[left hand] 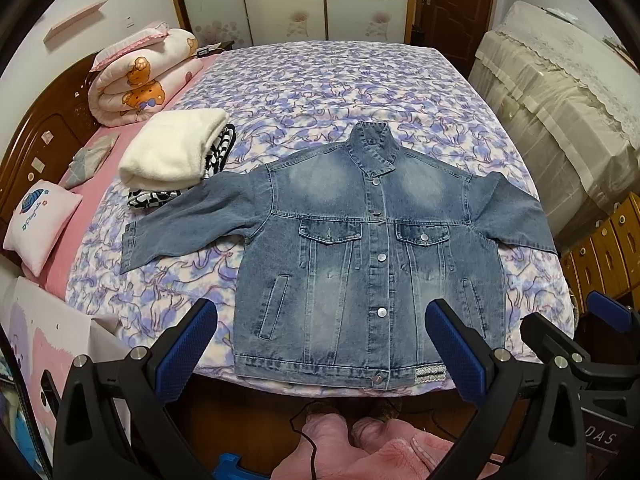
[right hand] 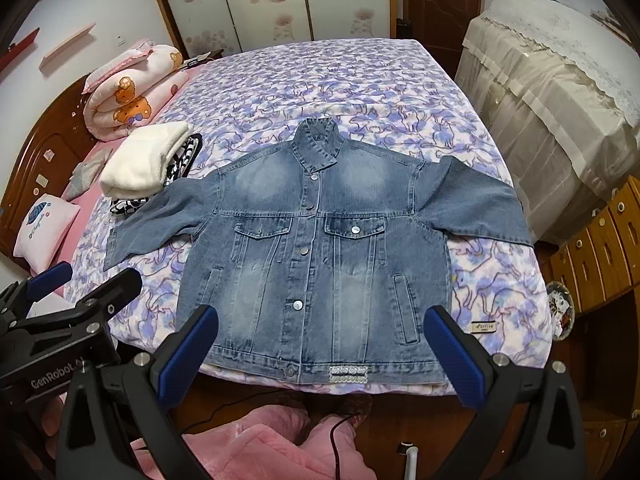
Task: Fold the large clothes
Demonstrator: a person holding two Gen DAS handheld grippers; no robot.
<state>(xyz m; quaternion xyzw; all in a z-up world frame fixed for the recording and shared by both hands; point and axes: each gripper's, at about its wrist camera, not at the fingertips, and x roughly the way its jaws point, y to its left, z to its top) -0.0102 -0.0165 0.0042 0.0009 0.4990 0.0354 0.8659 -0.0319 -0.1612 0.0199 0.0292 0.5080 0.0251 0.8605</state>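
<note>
Denim jacket (left hand: pixel 360 256) lies flat, front up, buttoned, both sleeves spread out, on the bed (left hand: pixel 320 88) w/ purple-print cover, hem at the near edge. Left tool (left hand: pixel 320 344) released, fingers wide apart, hovering above the hem, not touching. Right tool (right hand: pixel 320 344) same: released, over the hem's right part, holding nothing. Folded white fleece (left hand: pixel 172 148) sits near the left sleeve.

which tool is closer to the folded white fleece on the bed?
Left. The left tool hangs open over the denim jacket hem, on the same side as the white fleece. The right tool, also open, sits further right, away from it.
</note>
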